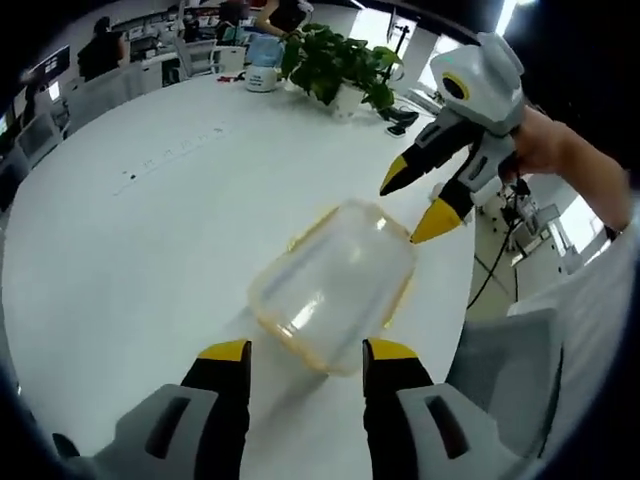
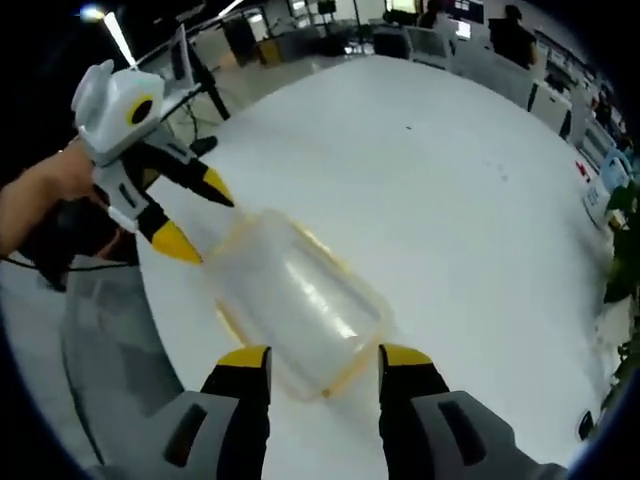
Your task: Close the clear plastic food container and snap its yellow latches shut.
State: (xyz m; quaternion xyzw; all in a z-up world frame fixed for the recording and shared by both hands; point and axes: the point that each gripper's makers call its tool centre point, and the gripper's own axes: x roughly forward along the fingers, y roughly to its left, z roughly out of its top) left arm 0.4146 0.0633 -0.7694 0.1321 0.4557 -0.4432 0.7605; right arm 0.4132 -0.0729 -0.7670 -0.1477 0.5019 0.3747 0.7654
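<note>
Left gripper (image 1: 305,352): jaws spread wide at bottom centre of the left gripper view, yellow tips flanking the near end of the clear plastic container (image 1: 335,285), gripping nothing; contact can't be confirmed. Right gripper (image 2: 325,358): same posture at bottom centre of the right gripper view, jaws parted either side of the container's other end, nothing clamped. Each gripper also shows in the other's view, upper side, black-and-yellow pointed tips apart, one tip at the container's edge. Container sits mid-frame on a white round table (image 1: 150,230): translucent, rounded-rectangular, glossy, yellow rim. Leafy potted plant (image 1: 335,60) top centre of left gripper view.
</note>
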